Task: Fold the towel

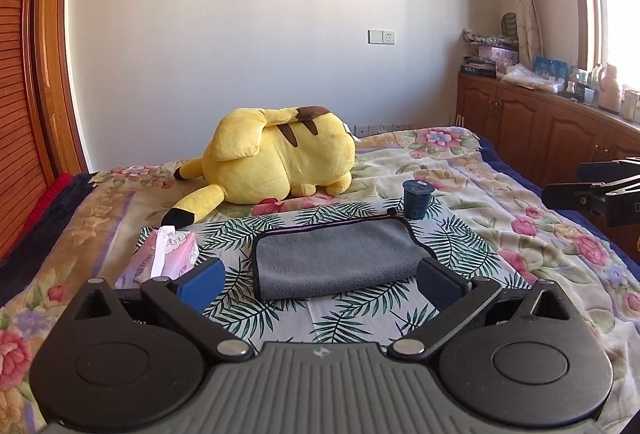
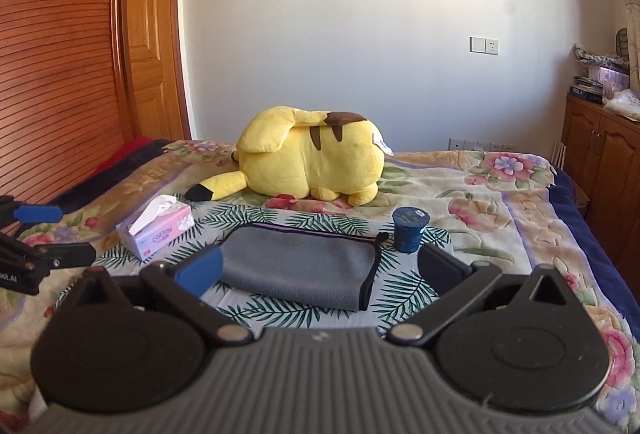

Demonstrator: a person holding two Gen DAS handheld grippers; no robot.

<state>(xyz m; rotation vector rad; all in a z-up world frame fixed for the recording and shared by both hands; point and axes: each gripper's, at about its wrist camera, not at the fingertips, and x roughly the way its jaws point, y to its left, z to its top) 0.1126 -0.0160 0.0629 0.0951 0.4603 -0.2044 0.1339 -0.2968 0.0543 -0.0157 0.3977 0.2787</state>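
Observation:
A grey towel (image 1: 336,258) with a dark trimmed edge lies folded in a flat rectangle on a palm-leaf cloth (image 1: 460,246) on the bed; it also shows in the right wrist view (image 2: 296,270). My left gripper (image 1: 320,280) is open and empty, held just short of the towel's near edge. My right gripper (image 2: 320,270) is open and empty, also just short of the towel. Each gripper shows at the edge of the other's view, apart from the towel.
A yellow plush toy (image 1: 276,162) lies behind the cloth. A pink tissue pack (image 1: 168,254) sits left of the towel, a dark blue cup (image 1: 416,200) at its far right corner. Wooden cabinets (image 1: 540,130) stand right of the bed, a wooden wardrobe (image 2: 60,54) left.

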